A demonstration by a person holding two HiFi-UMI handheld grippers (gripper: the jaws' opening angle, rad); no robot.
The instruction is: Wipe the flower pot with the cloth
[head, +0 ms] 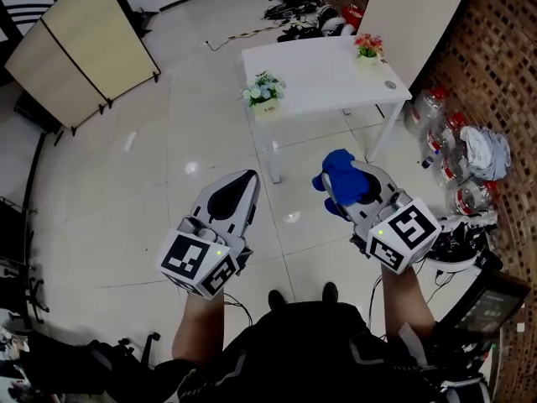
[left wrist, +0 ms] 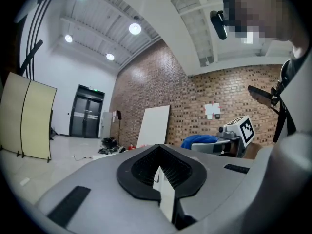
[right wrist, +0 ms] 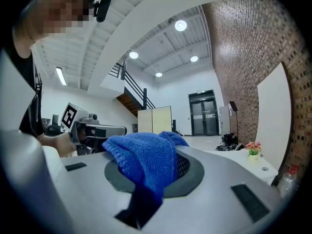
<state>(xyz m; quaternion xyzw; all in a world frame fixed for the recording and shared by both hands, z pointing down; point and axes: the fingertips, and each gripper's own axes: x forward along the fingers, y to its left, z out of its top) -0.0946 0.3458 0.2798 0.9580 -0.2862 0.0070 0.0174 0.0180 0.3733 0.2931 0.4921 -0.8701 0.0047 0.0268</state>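
Two small flower pots stand on a white table [head: 323, 78]: one with white and blue flowers [head: 265, 91] at its near left corner, one with pink flowers [head: 368, 48] at the far right. The pink one [right wrist: 253, 149] also shows in the right gripper view. My right gripper [head: 337, 177] is shut on a blue knitted cloth [head: 341, 177], which drapes over its jaws [right wrist: 146, 157]. My left gripper [head: 248, 177] is shut and empty, its jaws pressed together [left wrist: 159, 152]. Both grippers are held level, side by side, above the floor and short of the table.
A beige folding screen [head: 80, 49] stands at the left. Large water bottles [head: 443, 133] and a heap of cloth line the brick wall at the right. Cables and bags [head: 306, 11] lie on the floor behind the table. A white board [head: 411, 11] leans on the wall.
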